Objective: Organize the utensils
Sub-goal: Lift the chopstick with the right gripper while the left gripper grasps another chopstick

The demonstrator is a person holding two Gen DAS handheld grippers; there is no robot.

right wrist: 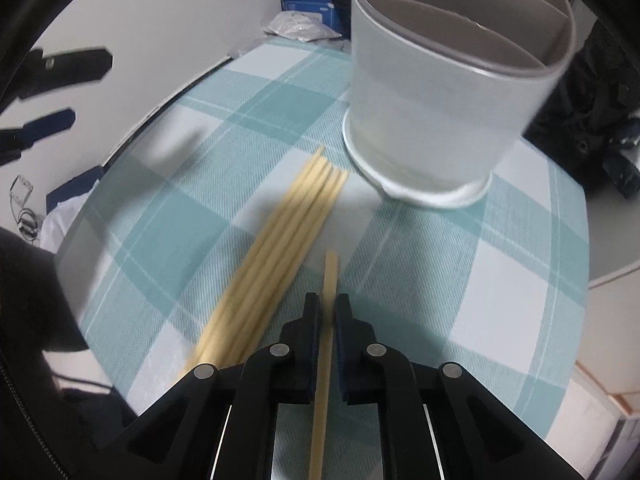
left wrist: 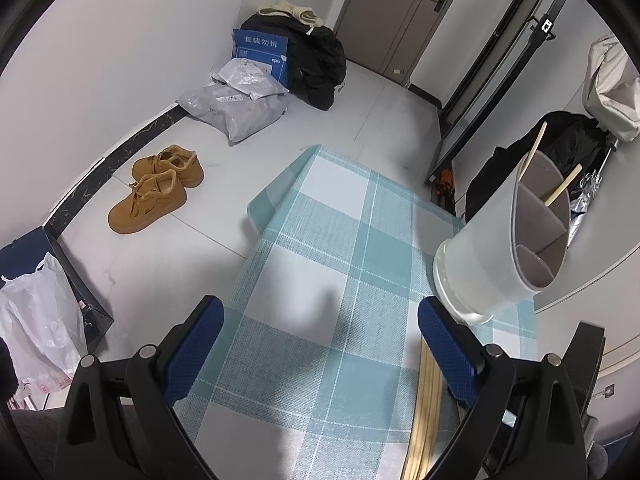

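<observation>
Chopsticks are partly sorted. Left claw (left wrist: 320, 344) hangs wide open and empty over the checked bench (left wrist: 320, 240). Beside it a loose bundle of chopsticks (right wrist: 276, 236) waits on the cloth. Right claw (right wrist: 328, 312) pinches one chopstick (right wrist: 329, 280). Farther right, the divided holder (right wrist: 440, 92) already has two sticks (left wrist: 560, 190) inside; most remain.

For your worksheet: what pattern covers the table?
Teal-and-white plaid tablecloth, clearest in the left wrist view.

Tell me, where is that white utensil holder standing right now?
The utensil holder stands at the far right of the checked tablecloth, just beyond the tips of the loose chopsticks.
</observation>
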